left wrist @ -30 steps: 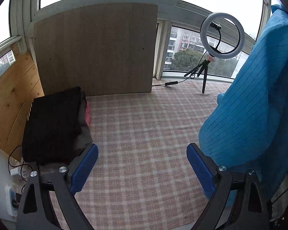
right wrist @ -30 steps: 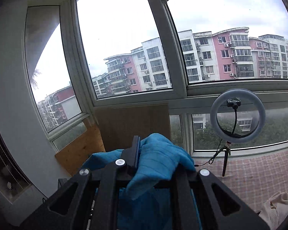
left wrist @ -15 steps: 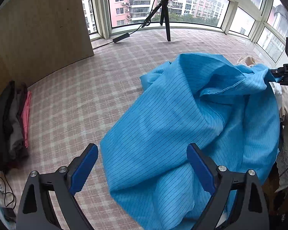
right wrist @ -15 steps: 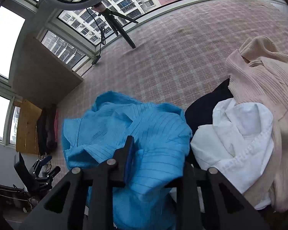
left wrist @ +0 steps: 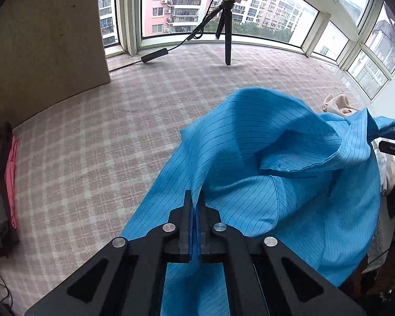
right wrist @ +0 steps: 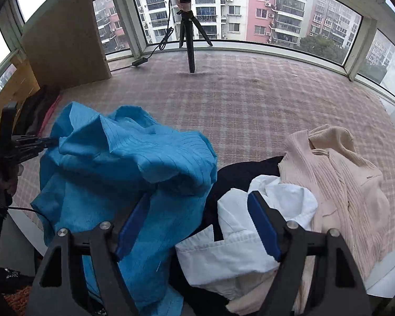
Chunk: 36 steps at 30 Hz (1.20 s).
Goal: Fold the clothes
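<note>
You have a bright blue garment [left wrist: 263,163] with thin dark pinstripes lying on a cover [left wrist: 97,142] checked in faded pink and grey. Beside it lie a plain white shirt [right wrist: 250,242], a cream ribbed knit [right wrist: 337,173] and something black [right wrist: 239,173]. Your right claw [right wrist: 197,226] has dark blue pads on a black frame.

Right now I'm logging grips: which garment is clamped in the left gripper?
The blue pinstriped garment: the left gripper is shut on a fold of it. The white shirt and cream cardigan lie untouched.
</note>
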### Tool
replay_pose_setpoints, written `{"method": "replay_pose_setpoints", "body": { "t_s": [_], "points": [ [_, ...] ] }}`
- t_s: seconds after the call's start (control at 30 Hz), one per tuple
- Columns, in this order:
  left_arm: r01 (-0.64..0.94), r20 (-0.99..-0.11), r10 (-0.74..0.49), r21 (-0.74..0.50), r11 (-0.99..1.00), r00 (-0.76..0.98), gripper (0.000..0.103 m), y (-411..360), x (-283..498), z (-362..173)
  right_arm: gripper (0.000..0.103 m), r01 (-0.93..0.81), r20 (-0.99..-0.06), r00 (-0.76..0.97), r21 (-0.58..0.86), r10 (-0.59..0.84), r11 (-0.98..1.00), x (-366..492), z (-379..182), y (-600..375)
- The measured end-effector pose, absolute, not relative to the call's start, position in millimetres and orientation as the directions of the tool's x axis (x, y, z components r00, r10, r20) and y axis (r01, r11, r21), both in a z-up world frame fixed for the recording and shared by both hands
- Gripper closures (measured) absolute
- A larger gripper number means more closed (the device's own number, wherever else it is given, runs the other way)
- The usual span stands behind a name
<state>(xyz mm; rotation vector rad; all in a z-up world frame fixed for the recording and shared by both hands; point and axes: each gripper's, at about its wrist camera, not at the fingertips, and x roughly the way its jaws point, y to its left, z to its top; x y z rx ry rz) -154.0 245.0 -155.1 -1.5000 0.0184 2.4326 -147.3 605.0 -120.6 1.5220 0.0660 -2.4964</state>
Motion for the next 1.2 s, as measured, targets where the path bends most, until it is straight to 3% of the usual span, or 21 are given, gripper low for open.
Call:
{"method": "replay_pose_setpoints", "body": {
  "t_s": [0.03,0.07,0.1,0.13,0.23,0.3,0.37,0.43,0.53,0.63,0.7,0.87,0.93,1.0,1.07,1.1,1.17,1.2],
  "points": [
    [-0.231,-0.869,0.228,-0.136,-0.963,-0.44,0.103,233.8,-159.9,-144.9,0.034,0.226,-0.884,-0.436,0.077,-0.172,-0.971,-158.9,-128.7,597.8],
    [-0.211,-0.858,0.222,-0.136,-0.968,-0.463,0.103,221.7,-164.5,-133.9,0.064,0.23,-0.881,-0.433,0.096,-0.19,-0.968,-173.0,-134.6,593.0],
    [-0.178,-0.847,0.201,-0.128,-0.976,-0.492,0.102,205.5,-169.0,-125.3,0.078,0.206,-0.872,-0.436,0.142,-0.221,-0.968,-191.8,-136.5,592.4],
    [-0.135,-0.843,0.164,-0.109,-0.985,-0.512,0.102,187.9,-174.9,-121.3,0.082,0.181,-0.862,-0.44,0.189,-0.251,-0.965,-210.7,-138.5,591.8],
    [0.02,-0.881,0.054,-0.072,-0.997,-0.47,0.088,128.4,-207.3,-133.0,0.055,0.089,-0.874,-0.433,0.204,-0.222,-0.975,-250.7,-140.9,585.6],
    [0.073,-0.901,-0.003,-0.032,-0.997,-0.435,0.092,101.9,-212.1,-144.3,0.055,0.101,-0.888,-0.434,0.119,-0.152,-0.988,-251.3,-136.8,573.0],
    [0.024,-0.895,0.051,-0.069,-0.997,-0.444,0.092,96.4,-202.2,-144.2,0.055,0.16,-0.885,-0.451,0.048,-0.116,-0.986,-237.7,-128.7,558.3],
    [-0.059,-0.889,0.084,-0.064,-0.996,-0.449,0.084,111.8,-196.1,-144.1,0.054,0.169,-0.865,-0.498,-0.017,-0.07,-0.985,-224.1,-114.8,548.0],
    [-0.178,-0.891,0.124,-0.049,-0.983,-0.437,0.073,145.8,-196.2,-149.9,0.052,0.257,-0.839,-0.516,0.041,-0.173,-0.965,-222.4,-97.6,520.7],
    [-0.225,-0.911,0.132,-0.045,-0.973,-0.39,0.072,171.2,-209.1,-167.4,0.042,0.338,-0.847,-0.465,0.099,-0.258,-0.936,-244.7,-101.6,482.9],
    [-0.241,-0.921,0.153,-0.067,-0.968,-0.358,0.071,182.1,-215.3,-177.6,0.042,0.367,-0.864,-0.409,0.141,-0.295,-0.919,-268.4,-120.8,456.9],
    [-0.28,-0.929,0.168,-0.073,-0.957,-0.331,0.06,200.5,-231.5,-186.3,0.042,0.348,-0.892,-0.366,0.133,-0.265,-0.928,-294.1,-144.1,441.0],
    [-0.318,-0.927,0.188,-0.08,-0.945,-0.325,0.033,209.2,-239.4,-188.3,0.042,0.307,-0.886,-0.393,0.124,-0.244,-0.943,-284.8,-135.8,466.5],
    [-0.361,-0.931,0.214,-0.098,-0.927,-0.296,0.018,219.5,-247.8,-198.6,0.041,0.245,-0.873,-0.426,0.14,-0.236,-0.959,-264.5,-122.5,509.2],
    [-0.401,-0.95,0.196,-0.085,-0.912,-0.244,0.019,231.7,-256.1,-219.1,0.027,0.182,-0.886,-0.406,0.162,-0.224,-0.97,-247.0,-121.2,546.2],
    [-0.413,-0.957,0.177,-0.068,-0.908,-0.231,0.025,236.2,-257.4,-228.3,0.027,0.157,-0.892,-0.394,0.172,-0.221,-0.972,-239.8,-122.4,559.5],
    [-0.419,-0.967,0.161,-0.066,-0.905,-0.196,0.058,242.0,-259.1,-243.8,0.027,0.138,-0.903,-0.363,0.19,-0.228,-0.972,-230.6,-132.1,567.0],
    [-0.41,-0.968,0.187,-0.104,-0.906,-0.167,0.086,241.4,-259.4,-248.1,0.027,0.128,-0.909,-0.348,0.198,-0.231,-0.972,-226.0,-137.0,570.7]
  ]
}}
